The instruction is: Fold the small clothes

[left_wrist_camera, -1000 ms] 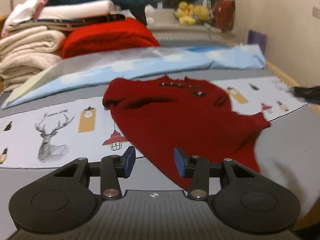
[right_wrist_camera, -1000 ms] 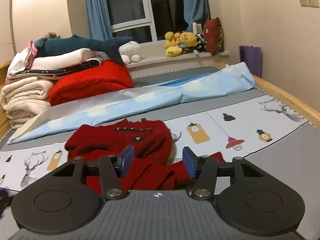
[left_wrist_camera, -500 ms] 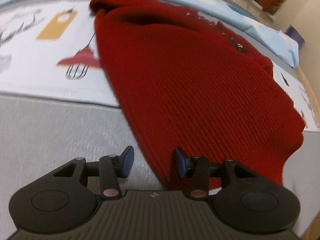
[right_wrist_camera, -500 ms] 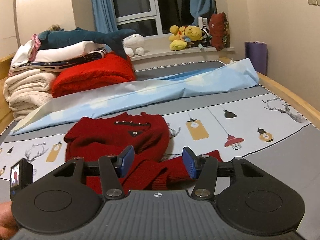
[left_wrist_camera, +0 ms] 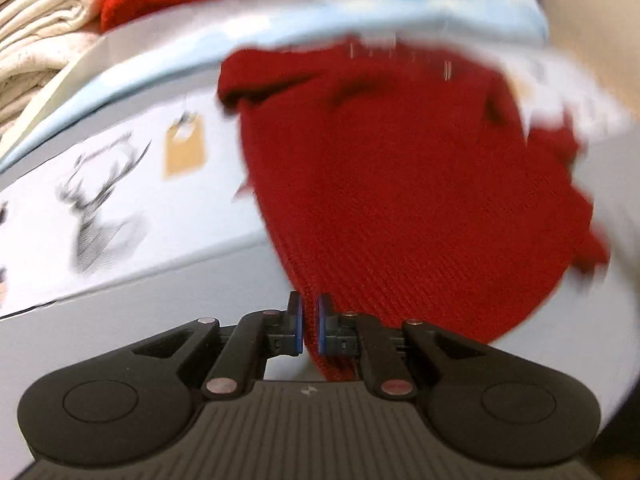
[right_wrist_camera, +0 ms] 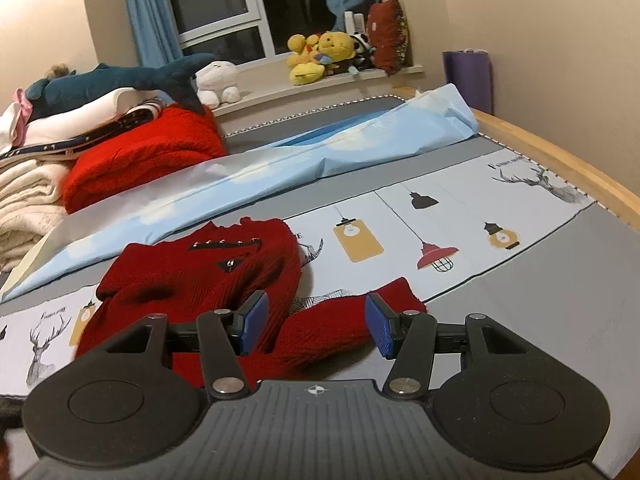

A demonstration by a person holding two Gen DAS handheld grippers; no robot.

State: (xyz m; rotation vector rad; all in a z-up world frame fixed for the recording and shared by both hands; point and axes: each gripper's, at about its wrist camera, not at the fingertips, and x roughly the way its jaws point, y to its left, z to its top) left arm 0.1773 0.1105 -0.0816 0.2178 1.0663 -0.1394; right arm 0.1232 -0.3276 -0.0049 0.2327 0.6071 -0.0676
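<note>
A small dark red knit sweater [left_wrist_camera: 400,184] lies spread on the bed sheet [left_wrist_camera: 120,184], collar at the far end. My left gripper [left_wrist_camera: 309,326] is shut on the sweater's near bottom edge, fabric pinched between the blue pads. The left wrist view is motion-blurred. In the right wrist view the sweater [right_wrist_camera: 200,276] lies ahead and left, with one sleeve [right_wrist_camera: 344,320] stretched toward the right. My right gripper [right_wrist_camera: 316,326] is open, hovering just above that sleeve, holding nothing.
A light blue sheet [right_wrist_camera: 320,152] lies across the bed behind the sweater. Folded blankets and a red knit pile [right_wrist_camera: 140,156] stack at the far left with a shark plush [right_wrist_camera: 120,80]. The wooden bed edge [right_wrist_camera: 560,160] runs along the right.
My left gripper closed on the sweater's bottom edge and its view tipped up toward the room. My right gripper stayed open over the sleeve, barely moving.
</note>
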